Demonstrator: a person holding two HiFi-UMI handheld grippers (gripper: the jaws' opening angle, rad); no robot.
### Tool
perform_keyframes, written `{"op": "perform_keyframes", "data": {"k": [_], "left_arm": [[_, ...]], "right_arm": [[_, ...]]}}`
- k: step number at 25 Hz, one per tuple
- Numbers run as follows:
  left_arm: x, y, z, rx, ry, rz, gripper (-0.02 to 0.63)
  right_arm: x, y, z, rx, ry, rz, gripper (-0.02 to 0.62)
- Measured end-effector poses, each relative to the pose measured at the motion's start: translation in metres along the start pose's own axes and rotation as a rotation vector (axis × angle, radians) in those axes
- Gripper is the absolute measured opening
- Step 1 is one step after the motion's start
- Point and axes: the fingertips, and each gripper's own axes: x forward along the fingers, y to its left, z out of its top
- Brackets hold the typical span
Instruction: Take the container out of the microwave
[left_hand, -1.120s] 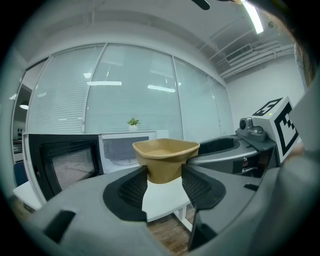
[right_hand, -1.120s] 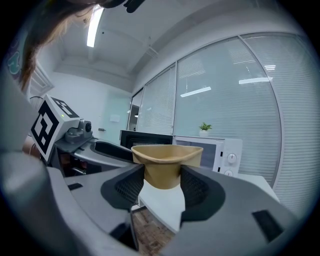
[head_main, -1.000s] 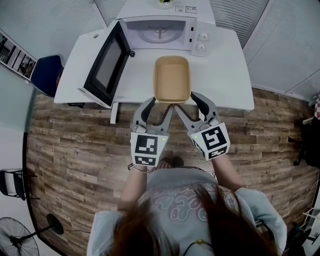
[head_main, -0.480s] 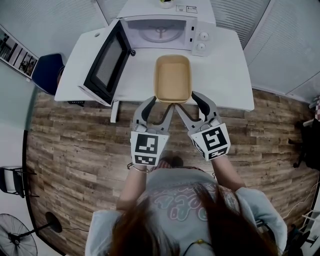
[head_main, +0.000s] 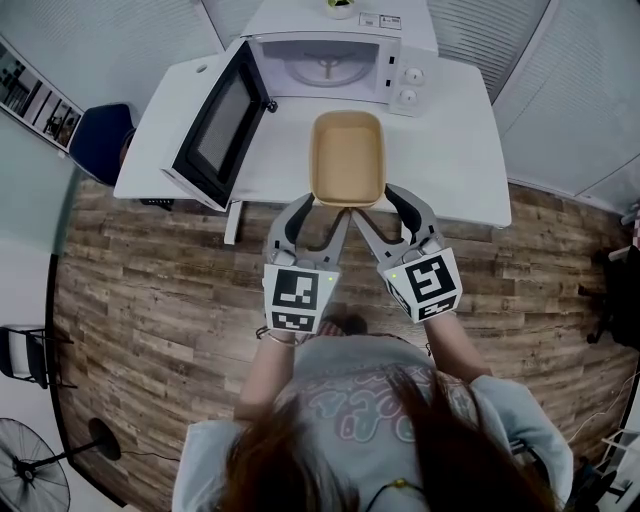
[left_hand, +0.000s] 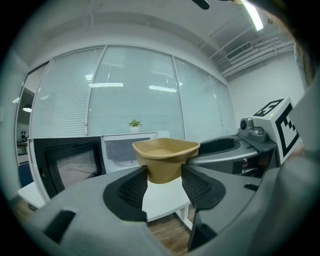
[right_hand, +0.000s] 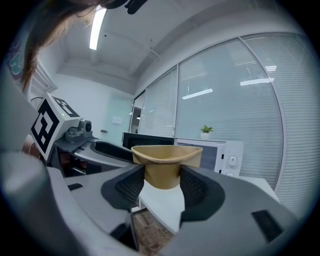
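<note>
A tan, empty container (head_main: 347, 155) stands lengthwise near the front edge of the white table (head_main: 450, 150), in front of the open microwave (head_main: 325, 65). My left gripper (head_main: 322, 205) straddles its near left corner. My right gripper (head_main: 378, 203) straddles its near right corner. In the left gripper view the container (left_hand: 165, 155) fills the gap between the pads and its rim overhangs them; the right gripper view shows the container (right_hand: 167, 160) the same way. Both grippers look shut on its walls. Whether its base touches the table I cannot tell.
The microwave door (head_main: 220, 125) swings out to the left, over the table's left front part. The cavity holds only the glass turntable (head_main: 325, 68). A blue chair (head_main: 95, 140) stands left of the table. Wood floor lies under me.
</note>
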Motion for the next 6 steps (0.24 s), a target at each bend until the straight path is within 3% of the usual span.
{"op": "perform_keyframes", "data": {"k": [6], "left_arm": [[-0.0021,0.0021,-0.0015,-0.005,0.000,0.002,0.212]], "right_arm": [[0.0012,0.0030,-0.0002,-0.002,0.002,0.002,0.225]]}}
